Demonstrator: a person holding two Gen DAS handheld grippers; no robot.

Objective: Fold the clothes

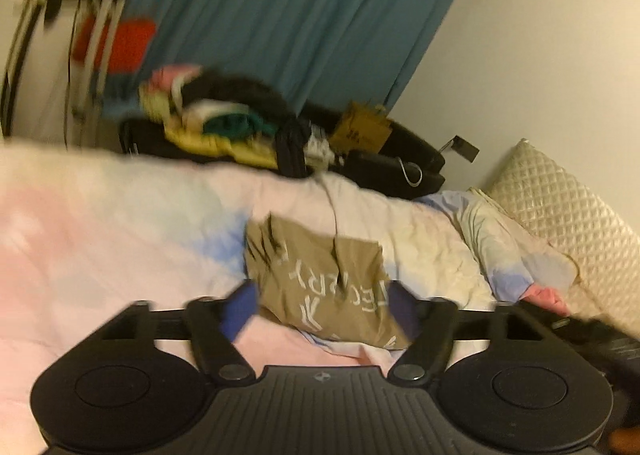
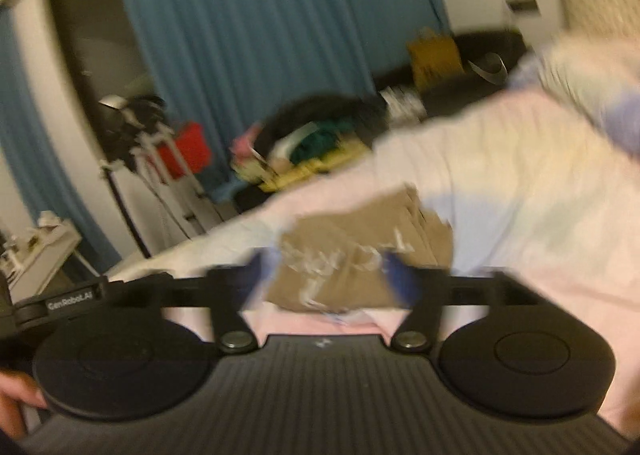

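On pastel bedspread (image 1: 120, 231), folded khaki shirt (image 1: 320, 279) (white lettering), both tools (image 1: 320, 305) (image 2: 332, 275) released.

A khaki-tan garment (image 1: 320, 287) printed with white lettering lies on a bed cover (image 1: 120, 223) washed in pastel pink, cream and pale blue. Teal-blue curtains (image 1: 280, 15) hang behind, beside a red item (image 1: 128, 43), a yellow garment (image 1: 224, 145) and a cream quilted pillow (image 1: 560, 207). Both black claws carry blue fingertips (image 1: 240, 307).

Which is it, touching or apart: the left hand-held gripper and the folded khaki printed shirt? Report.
Cannot tell. In the left wrist view the left hand-held gripper brackets the folded khaki printed shirt with open fingers, but blur hides any contact.
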